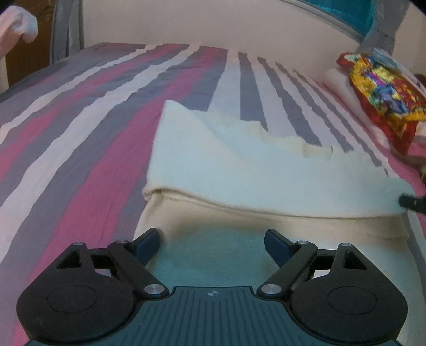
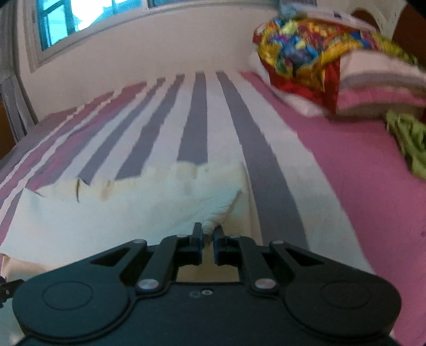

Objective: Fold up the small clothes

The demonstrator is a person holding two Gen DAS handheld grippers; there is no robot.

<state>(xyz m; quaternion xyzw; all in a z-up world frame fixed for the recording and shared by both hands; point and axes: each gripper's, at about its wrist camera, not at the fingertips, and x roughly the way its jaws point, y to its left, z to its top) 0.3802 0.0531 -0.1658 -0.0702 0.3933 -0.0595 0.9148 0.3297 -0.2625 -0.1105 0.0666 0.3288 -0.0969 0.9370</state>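
A cream-white garment (image 1: 239,170) lies on the striped bedsheet (image 1: 80,111), its far part folded over the near part. My left gripper (image 1: 213,243) hovers open over the garment's near edge, with only flat cloth between its fingers. My right gripper (image 2: 208,234) is shut on a bunched corner of the same garment (image 2: 127,213), and the pinched fold rises between its fingertips. At the right edge of the left wrist view, a dark fingertip of the right gripper (image 1: 411,202) shows at the garment's right corner.
A bright red, yellow and blue cloth (image 2: 306,56) lies on stacked pillows (image 2: 378,87) at the far right. A green fabric (image 2: 410,141) sits at the right edge. Behind the bed are a wall and a window (image 2: 66,21). A pale cloth (image 1: 16,26) hangs at far left.
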